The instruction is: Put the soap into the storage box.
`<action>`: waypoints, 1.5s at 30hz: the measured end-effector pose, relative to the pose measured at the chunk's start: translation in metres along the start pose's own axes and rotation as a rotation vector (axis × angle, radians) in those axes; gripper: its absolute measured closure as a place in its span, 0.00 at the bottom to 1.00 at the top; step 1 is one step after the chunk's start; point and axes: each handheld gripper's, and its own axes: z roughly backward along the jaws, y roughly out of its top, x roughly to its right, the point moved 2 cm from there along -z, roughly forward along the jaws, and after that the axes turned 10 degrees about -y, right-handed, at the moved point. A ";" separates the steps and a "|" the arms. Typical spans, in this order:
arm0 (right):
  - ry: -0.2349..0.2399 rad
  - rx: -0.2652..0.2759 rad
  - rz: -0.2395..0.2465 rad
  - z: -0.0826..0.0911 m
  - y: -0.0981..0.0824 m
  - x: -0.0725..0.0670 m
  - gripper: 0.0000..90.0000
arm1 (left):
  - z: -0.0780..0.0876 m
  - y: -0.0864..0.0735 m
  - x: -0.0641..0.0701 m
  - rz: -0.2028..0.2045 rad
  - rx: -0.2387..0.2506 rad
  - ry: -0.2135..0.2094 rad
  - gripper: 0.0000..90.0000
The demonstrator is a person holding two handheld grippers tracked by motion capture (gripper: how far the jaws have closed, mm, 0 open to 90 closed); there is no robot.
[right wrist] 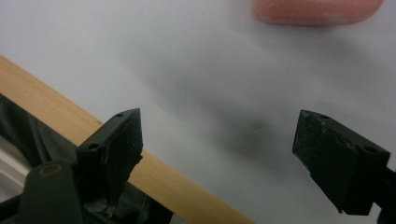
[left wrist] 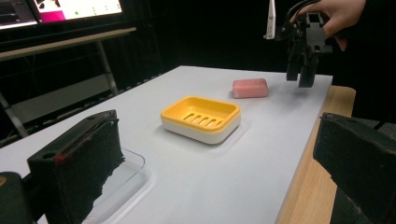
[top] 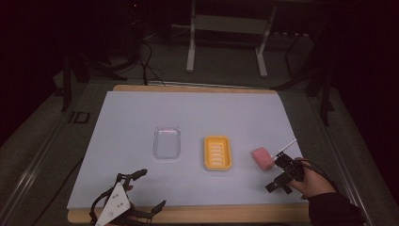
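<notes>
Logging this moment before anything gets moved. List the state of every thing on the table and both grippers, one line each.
pink soap bar: lying flat on the white sheet, not gripped.
yellow soap dish: upright, empty.
clear lid: lying on the sheet beside the dish, nothing in it.
left gripper: jaws open, holding nothing.
right gripper: jaws open, above the sheet, short of the soap.

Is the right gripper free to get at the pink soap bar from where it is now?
Probably yes. The right gripper hangs just beside the pink soap bar, jaws open and empty. In the right gripper view only bare white table cover lies between its jaws and the bar; the yellow soap dish sits off to the side.
</notes>
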 end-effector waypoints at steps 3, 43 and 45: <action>0.022 -0.014 0.006 0.002 0.001 0.001 0.18 | 0.000 0.000 0.000 0.001 0.001 0.001 0.02; -0.052 -0.149 0.020 0.003 0.043 0.036 0.14 | 0.000 0.000 0.000 0.001 -0.003 0.001 0.02; -0.053 -0.135 0.028 0.003 0.047 0.035 0.13 | 0.000 0.000 0.000 0.001 -0.003 0.001 0.02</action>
